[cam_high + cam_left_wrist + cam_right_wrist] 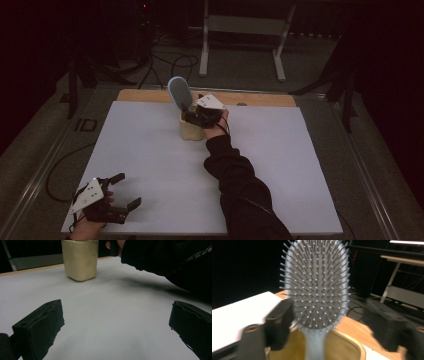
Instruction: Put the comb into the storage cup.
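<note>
A pale blue-grey hairbrush (180, 92) stands handle-down in a cream cup (191, 131) at the back middle of the table, bristle head up and leaning left. My right gripper (192, 114) is at the cup's rim and open. In the right gripper view its jaws stand wide on either side of the hairbrush (317, 285) above the cup (352, 342), pads clear of it. My left gripper (129, 190) rests near the front left corner, open with nothing between its jaws. In the left gripper view, it (115, 322) faces the cup (80, 260) across bare table.
A white sheet (150, 150) covers the table, with a wooden strip (260, 99) bare along the far edge. The person's black sleeve (240, 180) stretches from the front to the cup. A white metal stand (245, 25) and cables lie on the floor behind.
</note>
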{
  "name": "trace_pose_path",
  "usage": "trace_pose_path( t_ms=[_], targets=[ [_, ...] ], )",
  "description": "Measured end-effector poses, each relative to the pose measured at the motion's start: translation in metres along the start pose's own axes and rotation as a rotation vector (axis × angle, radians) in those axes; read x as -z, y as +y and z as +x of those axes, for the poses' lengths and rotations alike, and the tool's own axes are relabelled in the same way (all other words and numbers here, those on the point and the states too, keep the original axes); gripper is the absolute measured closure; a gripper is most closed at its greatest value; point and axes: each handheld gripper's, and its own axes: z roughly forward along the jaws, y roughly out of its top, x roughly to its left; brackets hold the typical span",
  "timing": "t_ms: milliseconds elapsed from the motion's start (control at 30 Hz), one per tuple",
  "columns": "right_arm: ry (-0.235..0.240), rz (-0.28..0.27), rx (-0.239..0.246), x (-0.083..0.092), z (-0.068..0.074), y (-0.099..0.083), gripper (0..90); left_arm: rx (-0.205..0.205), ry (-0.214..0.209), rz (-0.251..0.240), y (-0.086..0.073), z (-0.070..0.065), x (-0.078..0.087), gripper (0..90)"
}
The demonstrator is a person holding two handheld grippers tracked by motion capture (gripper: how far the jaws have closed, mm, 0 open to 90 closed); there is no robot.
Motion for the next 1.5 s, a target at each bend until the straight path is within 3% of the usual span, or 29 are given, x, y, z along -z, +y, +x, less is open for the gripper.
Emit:
trace_pose_path(
  t_ms=[67,567,967,1167,1500],
  targets=[
    [0.027,0.018,-0.007,0.001,-0.001,-0.002,16.7,-0.001,0.001,0.000,0.000,0.000,0.000,0.0],
    [0.080,0.028,-0.034,0.004,0.001,0.002,9.6,-0.005,0.002,0.003,0.000,0.000,0.000,0.0],
    [0.127,0.058,-0.046,0.009,-0.001,0.004,9.2,-0.009,0.007,0.005,0.000,-0.001,0.000,0.0],
    [0.179,0.058,-0.077,0.013,-0.003,0.009,9.3,-0.009,0.008,0.005,0.000,0.000,0.000,0.0],
    [0.181,0.087,-0.038,0.020,-0.004,0.013,8.9,-0.013,0.010,0.009,0.000,-0.001,0.001,0.0]
  ],
)
